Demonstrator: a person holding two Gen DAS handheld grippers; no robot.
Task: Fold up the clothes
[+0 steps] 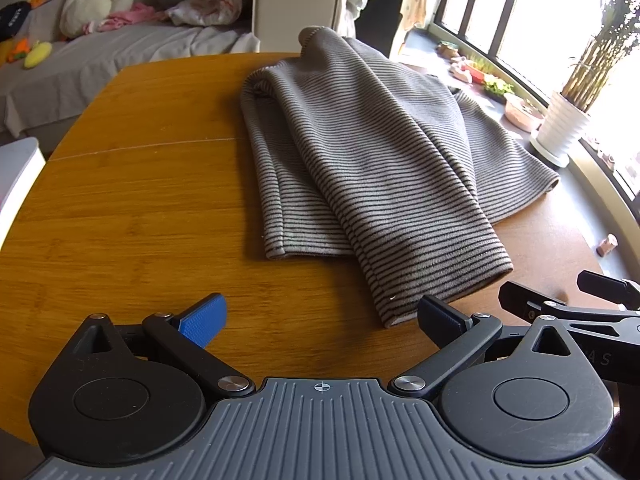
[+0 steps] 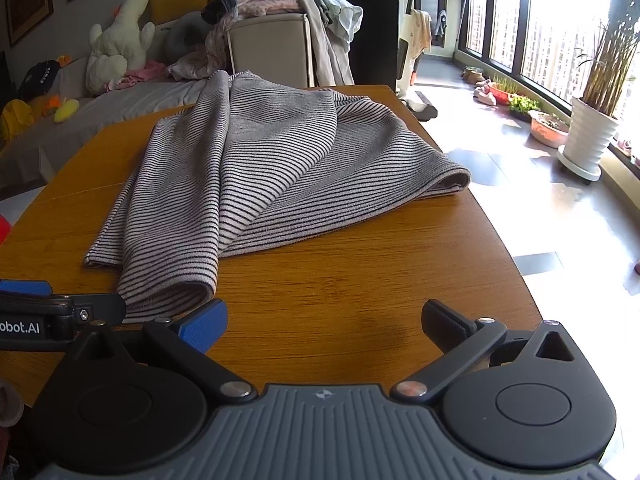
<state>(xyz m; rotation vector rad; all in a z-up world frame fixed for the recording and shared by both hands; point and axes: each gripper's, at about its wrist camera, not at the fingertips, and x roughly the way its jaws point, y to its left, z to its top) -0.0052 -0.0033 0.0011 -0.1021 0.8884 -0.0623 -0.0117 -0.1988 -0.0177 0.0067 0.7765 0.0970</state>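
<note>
1. The striped cloth (image 1: 360,168) is gray with thin dark lines.
2. It lies on the wooden tabletop (image 1: 140,208), partly folded, with soft layers on top of each other.
3. One narrow end reaches toward the near edge.

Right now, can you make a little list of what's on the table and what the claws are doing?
table: wooden table
clothing: grey striped garment, loosely folded, lying flat
left claw: left claw, open, holding nothing
right claw: right claw, open, holding nothing
nearest part: garment's near end, just ahead of both claws
</note>
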